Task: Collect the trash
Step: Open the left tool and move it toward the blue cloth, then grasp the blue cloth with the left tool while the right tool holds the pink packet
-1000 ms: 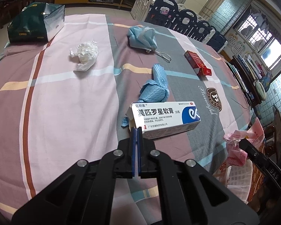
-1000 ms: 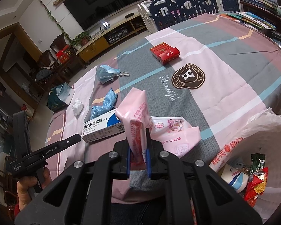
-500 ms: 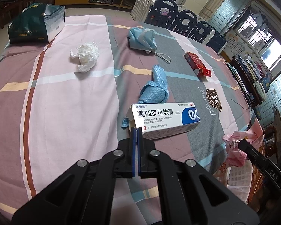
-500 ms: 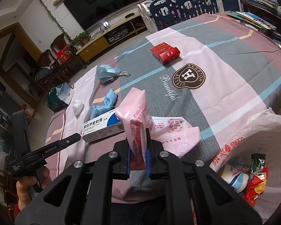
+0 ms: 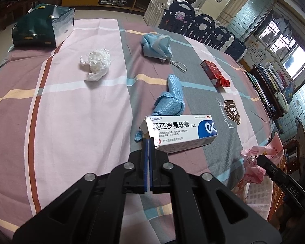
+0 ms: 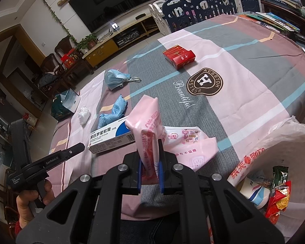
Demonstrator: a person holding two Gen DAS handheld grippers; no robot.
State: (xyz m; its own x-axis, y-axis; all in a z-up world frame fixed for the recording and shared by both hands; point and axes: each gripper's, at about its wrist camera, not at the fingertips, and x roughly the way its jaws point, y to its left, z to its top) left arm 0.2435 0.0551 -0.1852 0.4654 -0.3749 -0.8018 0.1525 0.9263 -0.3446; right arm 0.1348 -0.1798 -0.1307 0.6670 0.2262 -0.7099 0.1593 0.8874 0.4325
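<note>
partly done: wrappers already in bin bag (image 6: 282, 142); right tongs (image 6: 150, 178) pinching pink wrapper (image 6: 147, 126); left tongs (image 5: 148, 148) pressed together, empty; ointment box (image 5: 181, 132), mask (image 5: 156, 45), tissue (image 5: 96, 63) left on surface (image 5: 71, 111).

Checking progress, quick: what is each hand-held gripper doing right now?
Left hand-held gripper: closed, holding nothing.
Right hand-held gripper: closed on the pink wrapper.

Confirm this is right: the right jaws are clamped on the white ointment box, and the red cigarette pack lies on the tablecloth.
Not quite. The right gripper is clamped on the pink wrapper, as the right wrist view shows. The white ointment box lies on the tablecloth, as does the red cigarette pack.
</note>
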